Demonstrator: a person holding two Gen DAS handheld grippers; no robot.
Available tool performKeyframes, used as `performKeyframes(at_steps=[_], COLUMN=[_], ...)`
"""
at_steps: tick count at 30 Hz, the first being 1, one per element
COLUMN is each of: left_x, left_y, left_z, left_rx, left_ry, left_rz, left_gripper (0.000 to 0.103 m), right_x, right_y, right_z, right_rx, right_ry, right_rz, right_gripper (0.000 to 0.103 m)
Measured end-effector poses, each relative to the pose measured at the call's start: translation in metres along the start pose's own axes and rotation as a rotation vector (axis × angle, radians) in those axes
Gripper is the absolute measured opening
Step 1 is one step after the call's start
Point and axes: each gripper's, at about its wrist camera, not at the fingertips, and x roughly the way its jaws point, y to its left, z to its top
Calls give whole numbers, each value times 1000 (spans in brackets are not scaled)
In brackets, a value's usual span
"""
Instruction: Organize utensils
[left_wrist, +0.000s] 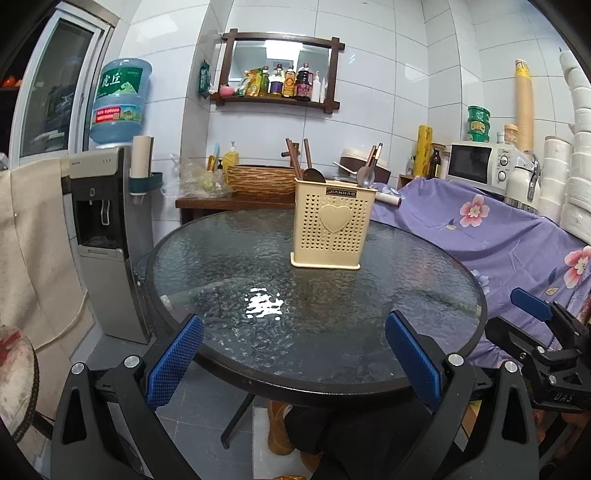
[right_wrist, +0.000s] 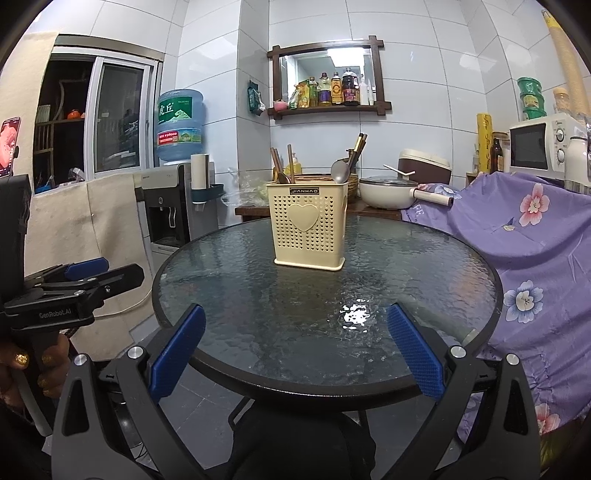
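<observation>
- Two grippers hung at the near edge of the round glass table (left_wrist: 229, 258), and neither held anything.
- The left gripper (left_wrist: 293, 354) had its blue pads spread wide, with only bare glass between them.
- The right gripper (right_wrist: 295, 349) was spread just as wide and was equally empty.
- The cream utensil holder (right_wrist: 309, 225) stood upright toward the far side of the table, well apart from both tools.
- In its left compartment stood a dark wooden spoon (right_wrist: 283, 178) and brown chopsticks (right_wrist: 291, 162); in the right, a metal spoon (right_wrist: 339, 170) and more sticks leaning outward.
- No loose utensil showed on the glass, so the sorting looked finished or nearly so.
- The holder seemed light and tall, so a push high on its wall would probably tip it or skate it across the slick glass.
- The leaning sticks stood proud of the rim, so a reach from above could catch them and lever the whole holder over.
- Thin, smooth handles might slip from the pads if gripped near their tips.
- Behind the table, a white pot (right_wrist: 384, 194) sat close by, and a long backward swing could strike its handle.
</observation>
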Motion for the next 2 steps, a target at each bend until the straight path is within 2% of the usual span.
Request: performKeyframes(at_steps=[2], left_x=[0], left_y=[0], left_z=[1], left_rx=[2], left_ry=[1], left_rz=[-4], left_gripper=[97], right_x=[0], right_y=[-1], right_z=[0], right_rx=[1], right_ry=[-1], right_rz=[-4], right_gripper=[97])
